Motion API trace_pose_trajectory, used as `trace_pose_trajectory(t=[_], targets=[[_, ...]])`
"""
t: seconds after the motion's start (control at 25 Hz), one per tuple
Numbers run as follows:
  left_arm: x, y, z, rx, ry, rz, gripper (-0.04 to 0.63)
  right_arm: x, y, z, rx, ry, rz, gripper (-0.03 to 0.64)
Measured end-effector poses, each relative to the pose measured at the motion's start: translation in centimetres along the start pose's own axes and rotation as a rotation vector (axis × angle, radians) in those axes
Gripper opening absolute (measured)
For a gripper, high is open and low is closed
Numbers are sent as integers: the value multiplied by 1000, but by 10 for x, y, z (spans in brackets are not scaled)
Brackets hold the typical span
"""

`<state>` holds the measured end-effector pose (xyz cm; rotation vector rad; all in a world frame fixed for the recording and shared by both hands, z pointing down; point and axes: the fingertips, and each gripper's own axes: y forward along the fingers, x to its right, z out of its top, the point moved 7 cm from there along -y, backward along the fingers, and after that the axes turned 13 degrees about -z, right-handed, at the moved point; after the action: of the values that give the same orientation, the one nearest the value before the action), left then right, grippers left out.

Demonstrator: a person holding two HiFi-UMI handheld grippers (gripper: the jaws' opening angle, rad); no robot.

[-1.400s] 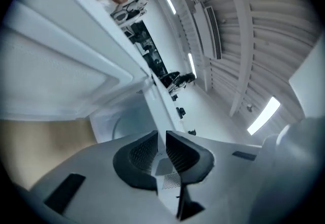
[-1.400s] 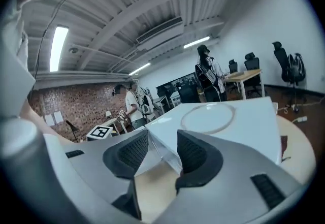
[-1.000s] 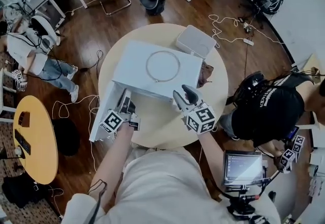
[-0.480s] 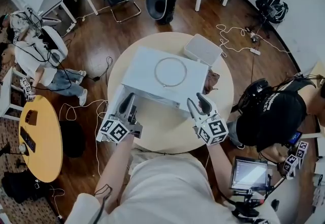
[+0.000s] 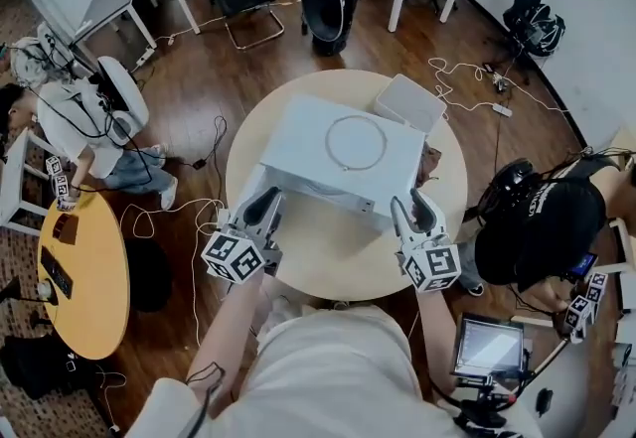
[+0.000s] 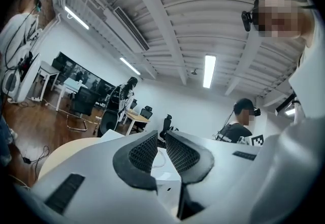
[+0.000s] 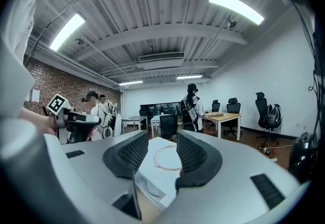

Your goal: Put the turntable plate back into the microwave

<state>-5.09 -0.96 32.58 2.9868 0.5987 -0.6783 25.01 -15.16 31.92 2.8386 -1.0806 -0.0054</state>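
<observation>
A white microwave (image 5: pixel 328 153) stands on the round wooden table (image 5: pixel 328 247), its door (image 5: pixel 241 200) swung open to the left. On its top lies a thin white ring (image 5: pixel 356 142). In the right gripper view a round glassy shape (image 7: pixel 147 187) shows dimly inside the microwave's opening; I cannot tell if it is the plate. My left gripper (image 5: pixel 266 206) hovers at the front left corner, its pads close together and empty (image 6: pixel 161 139). Just off the front right corner is my right gripper (image 5: pixel 417 208), with a clear gap between its pads (image 7: pixel 162 139) and nothing in it.
A flat white box (image 5: pixel 407 103) sits on the table behind the microwave. A seated person (image 5: pixel 537 227) is close on the right, with a screen on a stand (image 5: pixel 487 347) near them. A yellow round table (image 5: pixel 84 277) stands left. Cables lie on the floor.
Both grippers have risen and drawn back from the microwave's front. The right one has shifted out toward the front right corner. The left one has rolled.
</observation>
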Motion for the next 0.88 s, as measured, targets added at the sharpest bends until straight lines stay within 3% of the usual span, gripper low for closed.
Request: trace_pose_trajectory(t=[0.24, 0.52, 0.88], targets=[[-5, -33, 7, -77, 15, -63, 37, -43, -12, 2, 5, 38, -91, 155], [-19, -80, 25, -91, 15, -120, 37, -111, -18, 5, 10, 24, -115, 155], [-29, -122, 29, -130, 3, -194, 37, -156, -40, -3, -3, 23, -190, 155]])
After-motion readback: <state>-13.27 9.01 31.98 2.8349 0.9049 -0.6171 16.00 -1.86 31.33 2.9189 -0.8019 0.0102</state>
